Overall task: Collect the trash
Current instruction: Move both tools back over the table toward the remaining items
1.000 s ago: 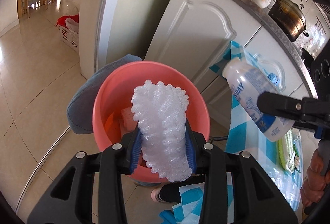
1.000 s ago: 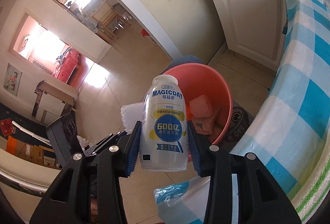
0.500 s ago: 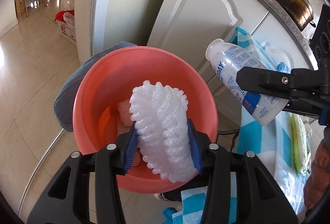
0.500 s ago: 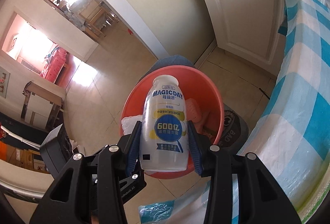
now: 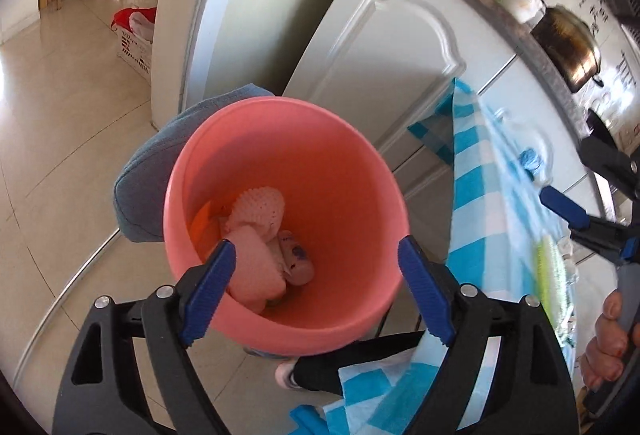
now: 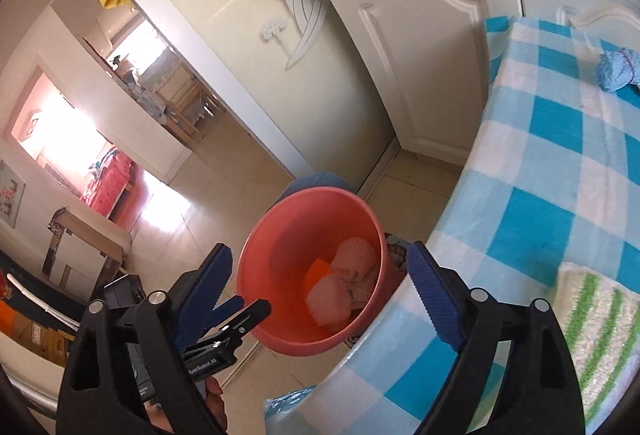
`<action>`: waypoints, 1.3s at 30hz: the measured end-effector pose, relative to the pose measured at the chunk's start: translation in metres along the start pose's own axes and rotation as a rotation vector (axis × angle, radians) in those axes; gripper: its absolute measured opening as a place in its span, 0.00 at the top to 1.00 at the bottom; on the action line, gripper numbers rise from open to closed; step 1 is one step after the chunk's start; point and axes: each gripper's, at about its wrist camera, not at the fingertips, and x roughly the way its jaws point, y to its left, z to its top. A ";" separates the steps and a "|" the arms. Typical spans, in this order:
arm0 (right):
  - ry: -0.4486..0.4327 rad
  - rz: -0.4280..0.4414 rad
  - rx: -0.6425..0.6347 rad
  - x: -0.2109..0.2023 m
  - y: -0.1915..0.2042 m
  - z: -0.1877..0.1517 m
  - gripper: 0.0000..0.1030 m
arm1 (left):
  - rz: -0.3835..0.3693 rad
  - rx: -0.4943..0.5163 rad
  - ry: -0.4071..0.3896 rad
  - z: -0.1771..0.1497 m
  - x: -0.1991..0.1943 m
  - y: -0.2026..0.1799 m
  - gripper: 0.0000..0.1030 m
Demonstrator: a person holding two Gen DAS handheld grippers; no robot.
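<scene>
A pink-red plastic bucket [image 5: 344, 171] stands on the floor beside the table; it also shows in the right wrist view [image 6: 280, 235]. White foam netting [image 5: 256, 207] and the drink bottle [image 5: 294, 259] lie at its bottom, and the foam pieces show in the right wrist view [image 6: 330, 299]. My left gripper [image 5: 316, 287] is open and empty just above the bucket's near rim. My right gripper [image 6: 320, 295] is open and empty, above the bucket and the table edge.
A table with a blue-and-white checked cloth [image 6: 560, 175] is to the right, with a crumpled blue wad [image 6: 618, 69] and a green-striped cloth [image 6: 592, 327] on it. White cabinet doors [image 5: 380, 47] stand behind the bucket. A grey-blue cloth [image 5: 152, 171] lies behind the bucket.
Both grippers have opened. The foam netting and the bottle have dropped into the bucket. The right gripper has moved away to the right.
</scene>
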 end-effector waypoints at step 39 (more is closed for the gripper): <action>-0.635 -0.044 0.260 -0.238 -0.257 -0.070 0.05 | 0.025 0.380 -0.022 -0.042 -0.035 -0.187 0.15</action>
